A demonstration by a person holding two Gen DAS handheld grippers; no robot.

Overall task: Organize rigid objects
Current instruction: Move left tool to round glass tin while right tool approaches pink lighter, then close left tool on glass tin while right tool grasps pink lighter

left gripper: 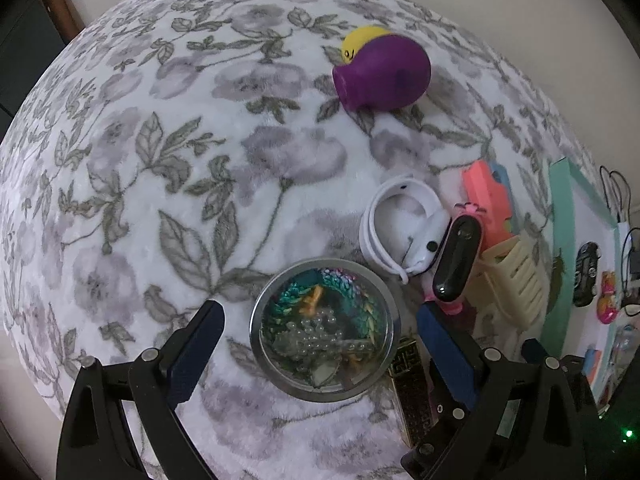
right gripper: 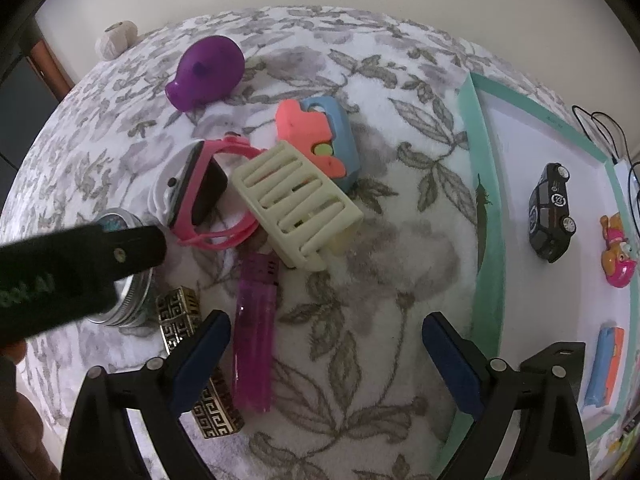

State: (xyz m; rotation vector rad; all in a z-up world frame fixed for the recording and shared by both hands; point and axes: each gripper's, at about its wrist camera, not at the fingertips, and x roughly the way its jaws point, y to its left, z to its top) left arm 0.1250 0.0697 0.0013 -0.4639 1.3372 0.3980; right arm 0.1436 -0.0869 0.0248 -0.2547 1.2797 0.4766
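Left wrist: left gripper (left gripper: 320,344) gapes astride the jar (left gripper: 325,328); keep clear of the watch (left gripper: 458,262) at two o'clock, squeeze the rim evenly.

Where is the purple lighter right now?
In the right wrist view, the purple lighter lies on the floral blanket, just below the cream comb-like piece, beside the patterned gold lighter.

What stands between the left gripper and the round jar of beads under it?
Nothing visible does. The left gripper is open, its fingers on either side of the round jar, lid facing up. The patterned gold bar and pink-strapped watch crowd one finger.
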